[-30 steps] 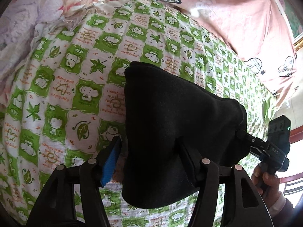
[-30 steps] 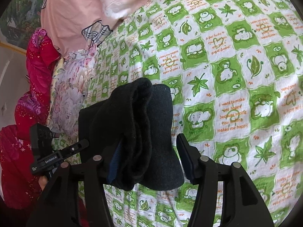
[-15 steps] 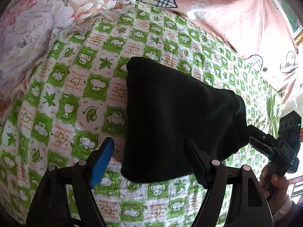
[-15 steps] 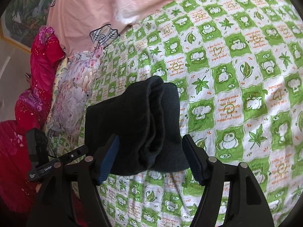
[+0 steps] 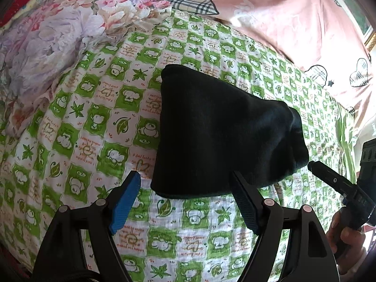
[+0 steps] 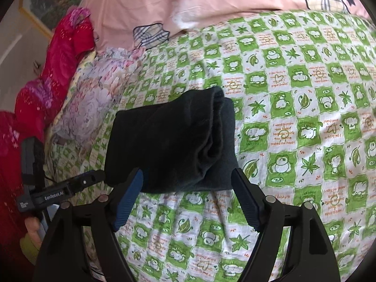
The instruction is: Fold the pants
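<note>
The folded black fleece pants (image 5: 221, 141) are left lying on the green-checked bedspread (image 5: 89, 122), just beyond both grippers' wide-spread, empty fingers (image 5: 124, 202), long axis running across between them.

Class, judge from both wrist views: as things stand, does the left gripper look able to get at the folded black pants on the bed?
Probably yes. The left gripper, jaws just opened wide, faces the folded black pants on the green checked sheet with nothing between; the right gripper stands open at the other end.
</note>
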`<state>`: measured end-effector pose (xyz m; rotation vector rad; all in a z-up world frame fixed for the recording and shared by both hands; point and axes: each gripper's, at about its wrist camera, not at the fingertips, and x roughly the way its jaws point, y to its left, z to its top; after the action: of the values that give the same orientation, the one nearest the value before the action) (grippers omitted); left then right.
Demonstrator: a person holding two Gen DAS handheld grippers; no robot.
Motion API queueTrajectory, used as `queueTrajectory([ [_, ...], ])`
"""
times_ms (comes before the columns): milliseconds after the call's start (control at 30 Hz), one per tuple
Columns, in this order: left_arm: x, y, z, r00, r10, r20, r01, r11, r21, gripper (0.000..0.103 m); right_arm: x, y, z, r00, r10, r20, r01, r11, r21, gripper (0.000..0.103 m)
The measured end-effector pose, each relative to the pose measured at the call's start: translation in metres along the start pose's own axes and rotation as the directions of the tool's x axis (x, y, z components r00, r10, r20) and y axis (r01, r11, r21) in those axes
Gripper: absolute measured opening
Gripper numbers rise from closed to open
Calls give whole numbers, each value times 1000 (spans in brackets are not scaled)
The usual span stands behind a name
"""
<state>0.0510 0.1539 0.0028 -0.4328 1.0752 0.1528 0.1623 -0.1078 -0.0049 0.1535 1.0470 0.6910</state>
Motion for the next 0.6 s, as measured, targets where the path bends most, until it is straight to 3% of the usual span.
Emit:
queueTrajectory([
  [267, -8, -8, -12, 999, 39, 25, -39, 999, 24, 80, -5, 16, -14, 999, -50, 18, 51, 995, -86, 82],
  [600, -22, -24, -24, 991, 102, 84, -109, 991, 81, 82, -12, 44, -27, 988, -124, 94, 144, 959, -245, 91],
])
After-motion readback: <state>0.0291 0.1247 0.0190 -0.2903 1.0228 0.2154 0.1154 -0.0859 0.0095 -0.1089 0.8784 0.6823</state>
